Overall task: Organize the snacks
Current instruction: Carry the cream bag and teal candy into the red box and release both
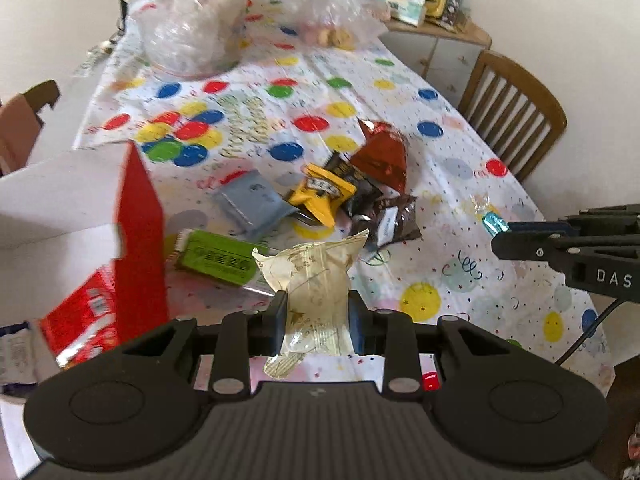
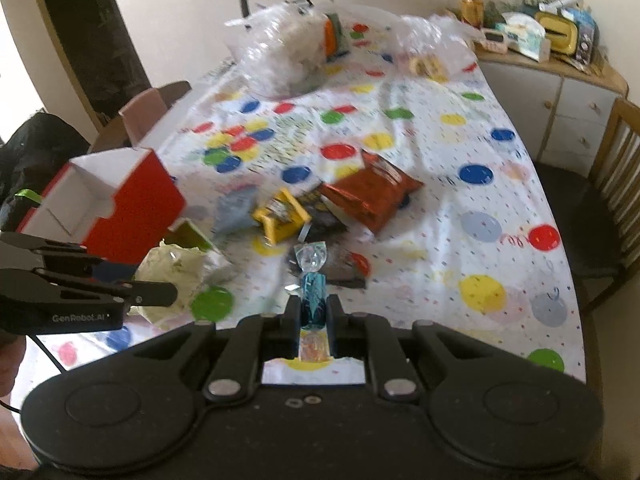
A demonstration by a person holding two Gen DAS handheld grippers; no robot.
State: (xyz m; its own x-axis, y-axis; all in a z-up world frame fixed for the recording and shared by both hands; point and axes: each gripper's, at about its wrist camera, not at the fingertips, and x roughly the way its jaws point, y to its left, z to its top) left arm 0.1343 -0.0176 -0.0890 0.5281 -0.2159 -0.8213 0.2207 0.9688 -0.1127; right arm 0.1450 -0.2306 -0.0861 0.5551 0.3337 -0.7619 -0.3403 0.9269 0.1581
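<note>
Two snacks are held above the tabletop (image 1: pixel 460 200): a cream wrapped pastry (image 1: pixel 316 280) is pinched in the left tongs (image 1: pixel 318 312), and a blue twist-wrapped candy (image 2: pixel 314 300) is pinched in the right tongs (image 2: pixel 314 320). Other snack packets (image 1: pixel 320 196) are heaped beside an open red box (image 1: pixel 136 220).

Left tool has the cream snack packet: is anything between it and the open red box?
Nothing visible blocks it. The left tool is shut on the cream packet, held above the table, and the red box stands open just to its left. The green packet lies flat beside the box, below the path.
</note>
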